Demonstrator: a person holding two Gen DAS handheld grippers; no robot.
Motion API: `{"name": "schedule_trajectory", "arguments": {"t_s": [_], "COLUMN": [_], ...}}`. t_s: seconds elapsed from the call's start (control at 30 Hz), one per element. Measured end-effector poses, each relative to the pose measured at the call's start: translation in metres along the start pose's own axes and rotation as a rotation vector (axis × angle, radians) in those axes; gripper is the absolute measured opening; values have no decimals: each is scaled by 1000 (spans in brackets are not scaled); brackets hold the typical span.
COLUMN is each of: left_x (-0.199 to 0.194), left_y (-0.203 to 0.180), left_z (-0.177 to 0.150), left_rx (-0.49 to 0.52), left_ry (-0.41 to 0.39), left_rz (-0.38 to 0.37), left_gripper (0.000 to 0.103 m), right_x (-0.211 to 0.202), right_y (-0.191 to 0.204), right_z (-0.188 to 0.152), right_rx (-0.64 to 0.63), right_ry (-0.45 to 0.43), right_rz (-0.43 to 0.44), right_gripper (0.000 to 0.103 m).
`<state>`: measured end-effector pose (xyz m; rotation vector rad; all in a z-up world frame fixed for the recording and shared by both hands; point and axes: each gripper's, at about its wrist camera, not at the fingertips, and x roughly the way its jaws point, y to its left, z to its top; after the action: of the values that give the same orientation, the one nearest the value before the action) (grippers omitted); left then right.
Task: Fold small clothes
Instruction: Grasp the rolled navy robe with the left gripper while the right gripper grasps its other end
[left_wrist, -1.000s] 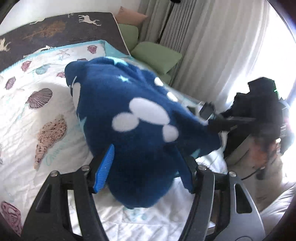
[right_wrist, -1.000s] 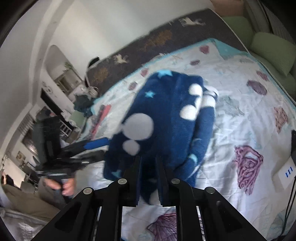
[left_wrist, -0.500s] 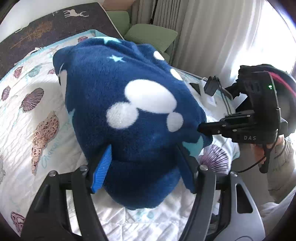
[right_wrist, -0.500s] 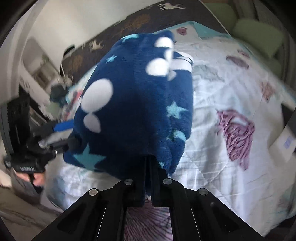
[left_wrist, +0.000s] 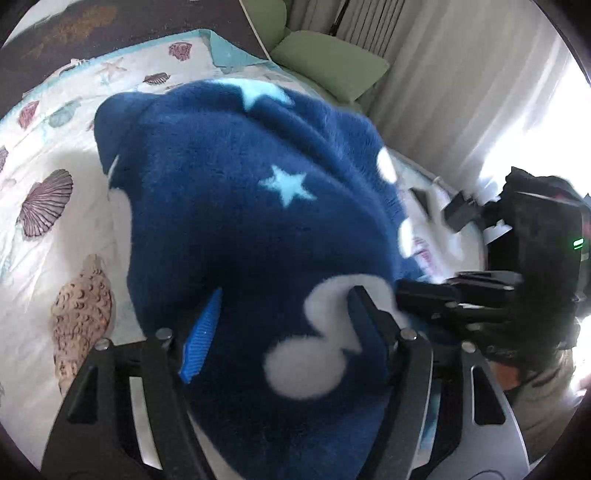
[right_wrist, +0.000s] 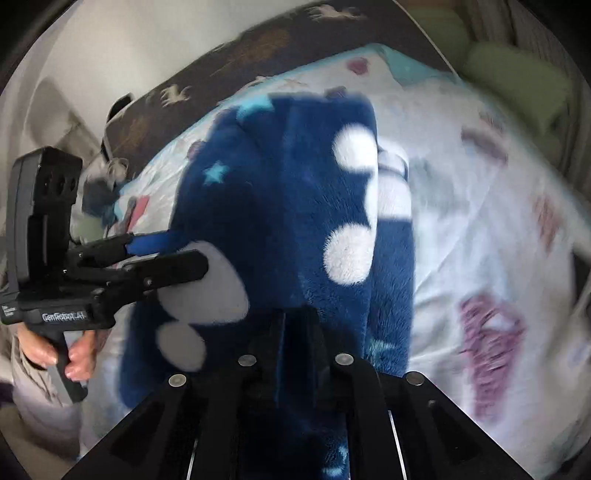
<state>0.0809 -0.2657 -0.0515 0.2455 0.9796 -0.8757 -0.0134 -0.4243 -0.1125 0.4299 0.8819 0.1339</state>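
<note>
Two tools hold one fluffy blue garment (left_wrist: 258, 229) above the bed (left_wrist: 55, 229). Left tool (left_wrist: 284, 306) has its fingers wide around a thick bunch of it. Right tool (right_wrist: 284, 325) is pinched tight on its near edge.

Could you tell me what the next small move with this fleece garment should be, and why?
Probably lower the blue fleece garment onto the shell-print quilt. Both the left hand-held gripper and the right hand-held gripper hold its near edge, doubled over but bunched.
</note>
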Motion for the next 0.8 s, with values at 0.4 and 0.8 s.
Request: {"name": "schedule_trajectory", "arguments": {"t_s": [0.4,0.8], "left_x": [-41,69], "left_y": [15,58], "left_z": [62,78], "left_rx": [2,-56], "left_ry": [-85,61], "left_rz": [17,101], "left_gripper": [71,86], "right_x": [-40,97], "right_y": [19,-59], "right_z": [92,123], "right_rx": [-44,195], "right_ry": [-121,109], "right_rz": [-50,3], "right_gripper": [18,14]}}
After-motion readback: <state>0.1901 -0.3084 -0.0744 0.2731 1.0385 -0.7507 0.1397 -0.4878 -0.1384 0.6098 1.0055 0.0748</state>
